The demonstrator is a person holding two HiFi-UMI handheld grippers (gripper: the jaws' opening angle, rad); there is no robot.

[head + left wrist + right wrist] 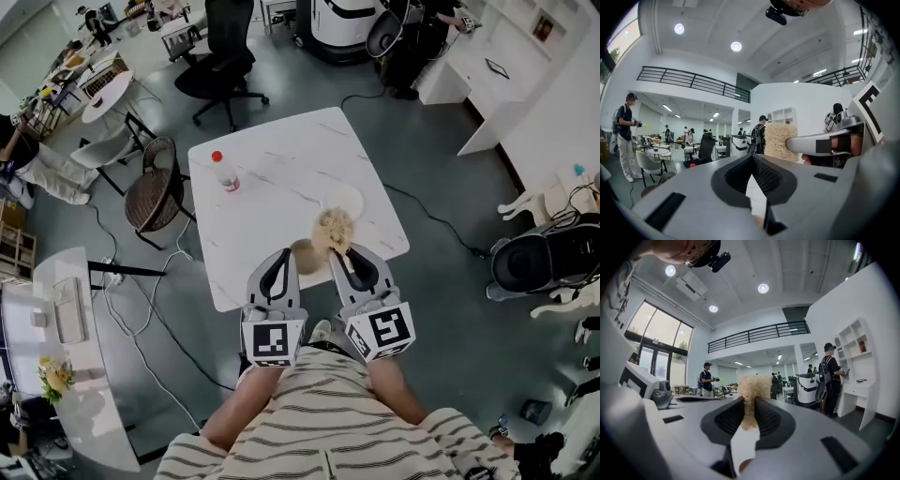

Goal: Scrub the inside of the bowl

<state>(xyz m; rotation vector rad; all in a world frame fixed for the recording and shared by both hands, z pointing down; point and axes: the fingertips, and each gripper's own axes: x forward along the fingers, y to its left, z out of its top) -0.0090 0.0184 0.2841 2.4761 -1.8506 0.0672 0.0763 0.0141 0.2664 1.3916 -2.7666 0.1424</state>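
Note:
A tan fibrous scrubbing sponge (334, 230) sticks out of my right gripper (337, 249), which is shut on it over the table's near edge. In the right gripper view the sponge (753, 389) is pinched between the jaw tips of the right gripper (750, 403). My left gripper (286, 253) is beside it, shut, with nothing seen between its jaws. The left gripper view shows the left gripper (752, 157) with its tips together, and the sponge (780, 140) to the right. A white bowl (342, 199) sits on the table just beyond the sponge. A small brown round object (302, 255) lies by the left tips.
The white marbled table (272, 159) carries a clear bottle with a red cap (226, 174) at its left. A wicker chair (155, 192) stands left of the table and a black office chair (220, 61) behind it. People stand around the room.

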